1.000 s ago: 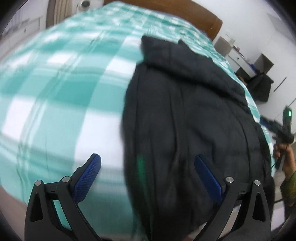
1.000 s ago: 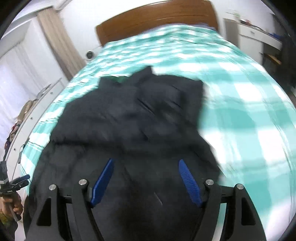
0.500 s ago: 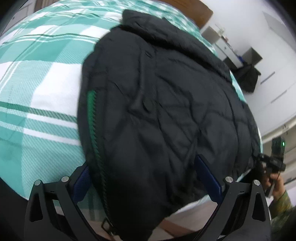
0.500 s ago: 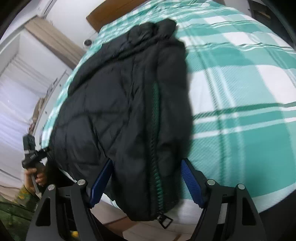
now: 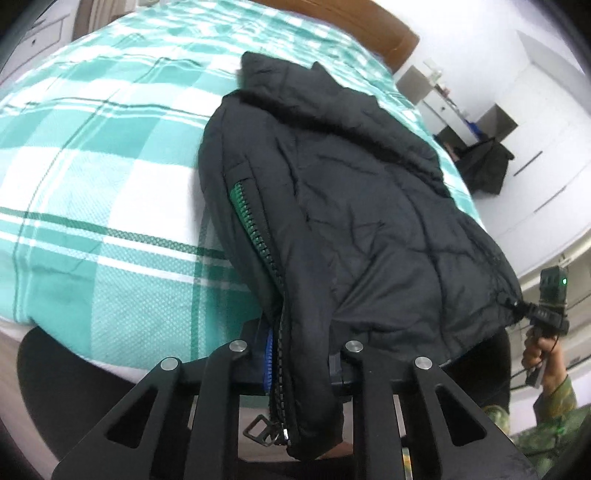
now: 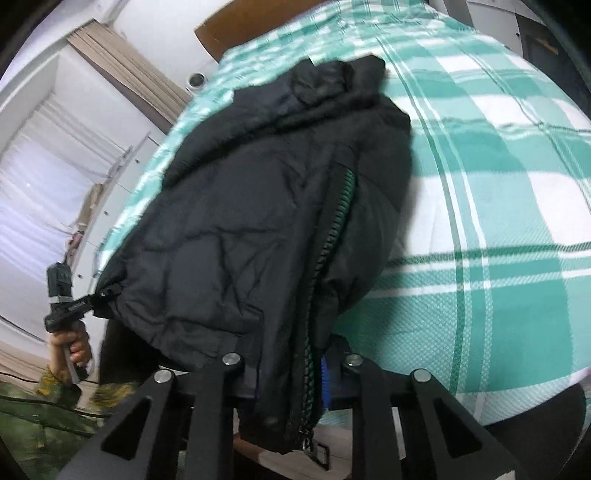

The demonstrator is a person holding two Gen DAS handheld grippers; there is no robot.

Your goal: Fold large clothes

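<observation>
A black padded jacket point(image 5: 354, 192) with a green zipper point(image 5: 247, 218) lies on the bed, its hem hanging over the near edge. My left gripper point(image 5: 295, 365) is shut on the jacket's hem corner by the zipper. My right gripper point(image 6: 291, 376) is shut on the opposite hem corner point(image 6: 280, 406) of the jacket point(image 6: 258, 206), also by a zipper edge point(image 6: 332, 236). Each gripper also shows in the other's view, clamped on a hem corner: the right one point(image 5: 532, 310) and the left one point(image 6: 88, 299). The collar lies toward the headboard.
The bed has a green and white checked cover point(image 5: 92, 166) and a wooden headboard point(image 5: 369, 29). A white cabinet and dark bag point(image 5: 484, 162) stand to the right. Curtains point(image 6: 122, 70) and a window are on the other side.
Both grippers have closed on the jacket's hem corners at the bed's near edge; half a second ago their jaws were open around the hem.
</observation>
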